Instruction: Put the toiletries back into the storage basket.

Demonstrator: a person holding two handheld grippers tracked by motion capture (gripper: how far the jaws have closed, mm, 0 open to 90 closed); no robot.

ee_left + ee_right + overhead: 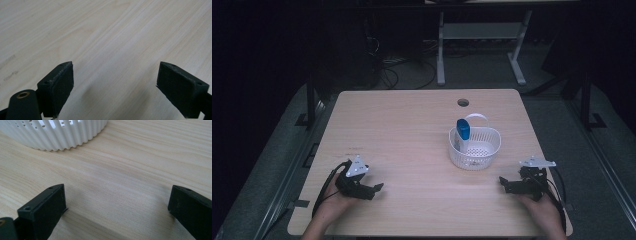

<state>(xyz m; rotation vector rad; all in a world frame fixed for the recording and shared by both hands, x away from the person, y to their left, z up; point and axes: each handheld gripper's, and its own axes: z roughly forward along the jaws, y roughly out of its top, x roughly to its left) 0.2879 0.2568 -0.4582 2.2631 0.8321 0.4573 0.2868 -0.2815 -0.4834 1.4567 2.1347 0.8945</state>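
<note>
While the high view looked down on the pale wooden table (412, 135), the left gripper (378, 188) lay near the front left corner in the person's left hand (332, 202), and the right gripper (502, 183) lay near the front right corner in the right hand (544, 210). A white slotted basket (484, 152) stood right of the table's middle, nearer the right gripper, with a white bottle with a blue cap (462, 134) leaning upright inside it against the far left wall. A round cable hole (463, 102) sat near the back edge.

Along the left gripper view, that gripper (115, 82) had its jaws spread wide with bare table (112, 30) between them, nothing held.

Along the right gripper view, that gripper (117, 205) was likewise wide open and empty over the table (140, 165), with the ribbed wall of the basket (62, 137) ahead and apart from the jaws.
</note>
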